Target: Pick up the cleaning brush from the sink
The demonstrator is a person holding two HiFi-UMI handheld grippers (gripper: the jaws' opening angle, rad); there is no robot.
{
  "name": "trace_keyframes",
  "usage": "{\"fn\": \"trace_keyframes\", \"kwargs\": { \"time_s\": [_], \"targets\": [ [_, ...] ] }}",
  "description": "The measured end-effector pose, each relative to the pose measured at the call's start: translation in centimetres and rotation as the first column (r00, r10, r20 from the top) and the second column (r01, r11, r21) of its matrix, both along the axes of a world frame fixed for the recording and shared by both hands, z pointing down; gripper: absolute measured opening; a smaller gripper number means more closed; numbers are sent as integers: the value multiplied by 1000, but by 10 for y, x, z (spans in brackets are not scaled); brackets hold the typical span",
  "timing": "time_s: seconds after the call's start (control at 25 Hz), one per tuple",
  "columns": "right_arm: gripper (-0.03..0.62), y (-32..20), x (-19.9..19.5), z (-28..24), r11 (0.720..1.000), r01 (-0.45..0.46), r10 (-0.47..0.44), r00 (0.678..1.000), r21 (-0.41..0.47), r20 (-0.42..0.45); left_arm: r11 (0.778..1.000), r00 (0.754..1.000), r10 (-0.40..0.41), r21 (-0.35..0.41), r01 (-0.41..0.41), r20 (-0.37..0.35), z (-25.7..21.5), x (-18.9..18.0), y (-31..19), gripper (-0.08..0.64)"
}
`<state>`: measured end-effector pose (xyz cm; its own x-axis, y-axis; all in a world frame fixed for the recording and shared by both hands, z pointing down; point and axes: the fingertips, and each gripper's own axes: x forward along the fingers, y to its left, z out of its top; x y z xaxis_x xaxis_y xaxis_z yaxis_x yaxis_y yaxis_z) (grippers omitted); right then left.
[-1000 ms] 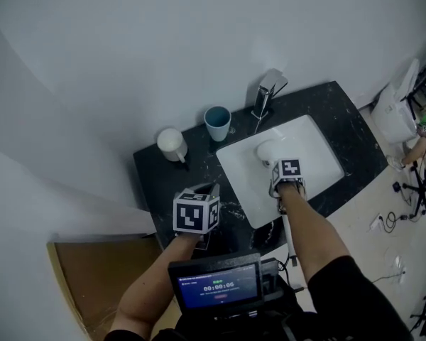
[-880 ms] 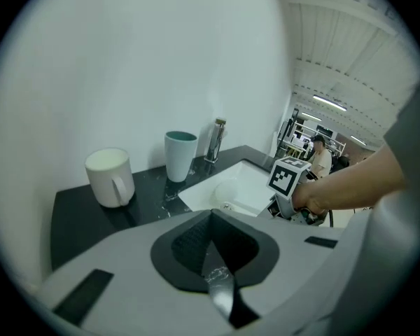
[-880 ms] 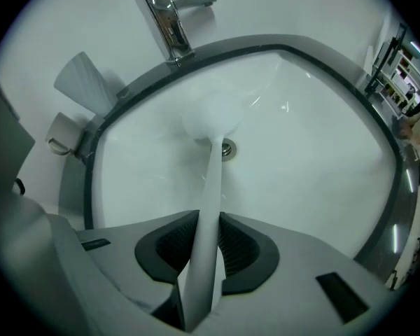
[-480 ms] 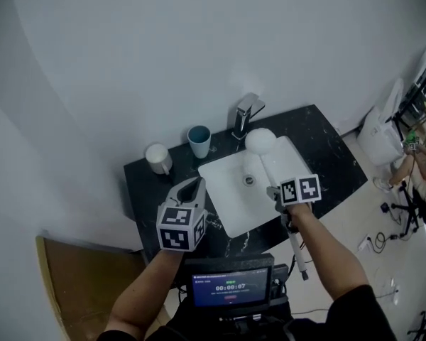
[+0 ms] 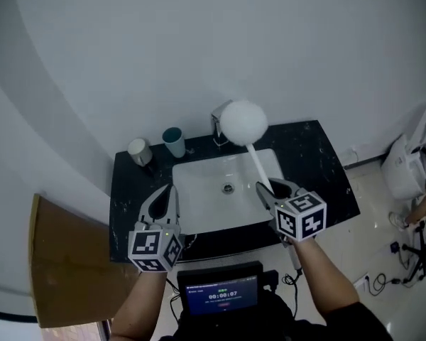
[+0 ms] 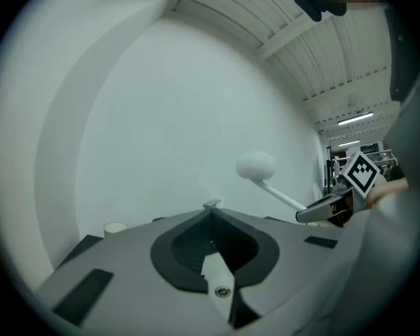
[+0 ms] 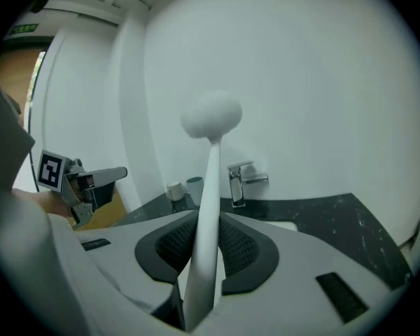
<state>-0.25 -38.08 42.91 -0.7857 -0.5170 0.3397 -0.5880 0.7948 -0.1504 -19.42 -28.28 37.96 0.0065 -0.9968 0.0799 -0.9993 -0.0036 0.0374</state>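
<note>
The cleaning brush has a round white head (image 5: 243, 121) and a long white handle, and it hangs in the air over the white sink (image 5: 199, 208). My right gripper (image 5: 265, 189) is shut on the lower handle, and the brush points up and away from it. In the right gripper view the handle (image 7: 206, 208) runs between the jaws up to the head (image 7: 210, 115). My left gripper (image 5: 163, 196) hovers at the sink's left front, shut and holding nothing. The left gripper view shows its tips (image 6: 211, 206) meeting, with the brush head (image 6: 255, 165) to the right.
A chrome faucet (image 5: 216, 125) stands behind the basin on the black counter (image 5: 326, 169). A teal cup (image 5: 173, 141) and a white cup (image 5: 137, 150) sit at the back left. A brown board (image 5: 64, 275) lies to the left, and there are cables and gear on the floor at the right.
The right gripper has risen out of the basin with the brush, whose head swung up from the sink to above the faucet. The left gripper has also risen and now points level.
</note>
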Motion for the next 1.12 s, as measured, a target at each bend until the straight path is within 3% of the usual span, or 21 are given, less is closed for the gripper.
{"fn": "trace_keyframes", "kwargs": {
  "time_s": [0.24,0.44,0.52,0.76,0.96,1.12],
  "targets": [
    [55,32,40,-45,985,22,-47,988,171,145,995,996,-79,62,77,37,-25,64,49,18],
    [57,80,54,-59,958,-14,-37,984,287,173,991,994,-110,71,109,9,-24,73,96,18],
    [57,100,57,-63,943,-49,-10,984,330,175,990,993,-115,91,112,34,-24,73,114,18],
    [57,145,68,-54,930,-135,62,975,342,215,992,992,-106,80,101,60,-6,71,151,18],
    [55,166,100,-53,928,-154,77,970,340,229,997,998,-49,54,47,45,2,107,174,17],
    [55,174,125,-56,926,-142,68,974,350,215,997,997,-69,30,67,37,8,127,180,18]
  ]
}}
